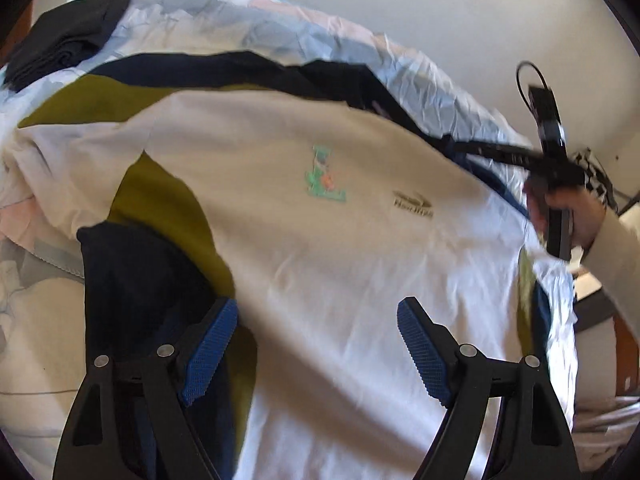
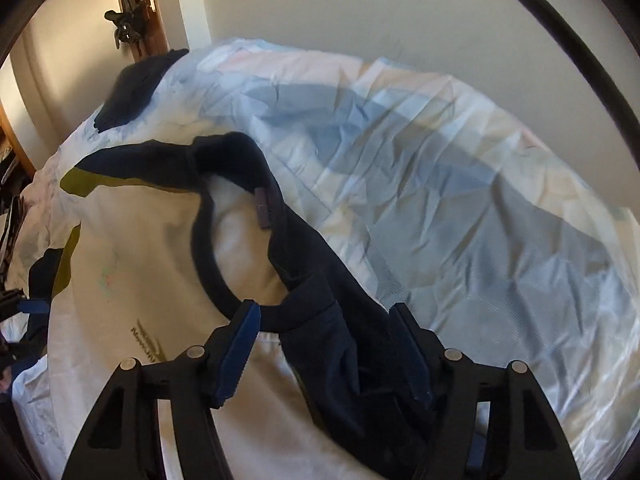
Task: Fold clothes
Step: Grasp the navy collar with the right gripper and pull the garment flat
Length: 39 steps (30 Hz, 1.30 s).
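A white T-shirt with a navy collar, navy shoulders, olive patches and a green chest print lies spread face up on the bed. My left gripper hangs open over the shirt's lower body, with one blue pad by the navy sleeve and nothing pinched. My right gripper is at the collar and shoulder. Navy shoulder cloth lies between its wide-apart jaws, and the pads do not press on it. In the left wrist view a hand holds that gripper at the shirt's far right edge.
The bed has a crumpled pale blue and pink sheet. A dark folded garment sits at its far left corner. A cream wall runs behind the bed, and a wooden door frame with a handle stands at the back left.
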{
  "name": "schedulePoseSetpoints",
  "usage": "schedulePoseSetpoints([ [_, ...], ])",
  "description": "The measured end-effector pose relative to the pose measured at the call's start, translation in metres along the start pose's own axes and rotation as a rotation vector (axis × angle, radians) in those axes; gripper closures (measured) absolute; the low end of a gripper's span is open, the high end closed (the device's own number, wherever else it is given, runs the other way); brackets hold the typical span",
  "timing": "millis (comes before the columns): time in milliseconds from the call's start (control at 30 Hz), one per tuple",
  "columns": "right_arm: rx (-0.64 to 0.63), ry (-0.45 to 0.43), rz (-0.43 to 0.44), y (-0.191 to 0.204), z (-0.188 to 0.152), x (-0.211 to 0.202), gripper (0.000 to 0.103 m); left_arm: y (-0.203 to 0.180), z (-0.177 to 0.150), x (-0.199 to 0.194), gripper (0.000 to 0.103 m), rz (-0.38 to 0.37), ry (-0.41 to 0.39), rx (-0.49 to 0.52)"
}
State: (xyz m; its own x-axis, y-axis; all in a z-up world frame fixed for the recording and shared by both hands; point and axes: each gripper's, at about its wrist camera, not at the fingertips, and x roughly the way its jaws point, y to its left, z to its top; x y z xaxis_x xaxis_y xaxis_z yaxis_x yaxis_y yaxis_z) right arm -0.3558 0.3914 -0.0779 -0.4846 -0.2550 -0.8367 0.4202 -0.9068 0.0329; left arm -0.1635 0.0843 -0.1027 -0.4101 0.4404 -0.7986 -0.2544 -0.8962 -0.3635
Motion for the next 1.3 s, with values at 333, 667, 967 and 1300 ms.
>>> schedulePoseSetpoints([
  [333, -0.127, 0.11, -0.009, 0.021, 0.008, 0.031, 0.066, 0.017, 0.009, 0.001, 0.02, -0.013, -0.005, -0.014],
  [667, -0.114, 0.104, -0.099, 0.006, 0.021, 0.019, 0.094, 0.026, 0.016, 0.007, 0.02, -0.03, 0.022, -0.045],
  [967, -0.167, 0.115, -0.211, -0.013, 0.081, 0.013, 0.094, 0.03, 0.013, 0.015, 0.02, -0.02, 0.037, -0.02],
  [1300, -0.128, 0.149, -0.391, -0.019, 0.093, 0.042, 0.036, 0.036, 0.011, 0.021, 0.02, -0.026, 0.074, -0.004],
])
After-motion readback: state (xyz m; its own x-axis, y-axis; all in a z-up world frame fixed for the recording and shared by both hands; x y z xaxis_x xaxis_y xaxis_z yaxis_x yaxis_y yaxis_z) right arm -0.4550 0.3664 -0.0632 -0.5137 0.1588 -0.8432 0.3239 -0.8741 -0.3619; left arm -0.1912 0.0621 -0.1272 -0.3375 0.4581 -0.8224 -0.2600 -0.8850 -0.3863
